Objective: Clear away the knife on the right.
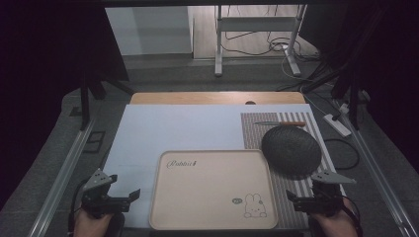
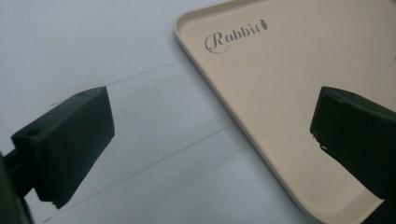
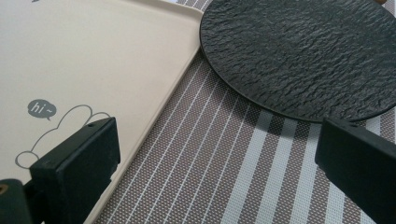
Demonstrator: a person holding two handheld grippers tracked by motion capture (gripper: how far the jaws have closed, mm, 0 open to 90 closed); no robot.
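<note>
Hovering at the near table edge, left gripper (image 1: 129,196) and right gripper (image 1: 292,197) both sit spread wide, nothing between the jaws. Between them lies the tray (image 1: 213,190), long axis running left to right, its bunny print upright toward the person. Just past the right gripper, the plate (image 1: 290,143) rests on the striped mat (image 1: 296,192); the right gripper view shows its rough texture. Farthest, a knife (image 1: 280,123) lies crosswise.

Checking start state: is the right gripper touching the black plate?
Apart. The high view shows the right gripper short of the black plate, with striped placemat between.
</note>
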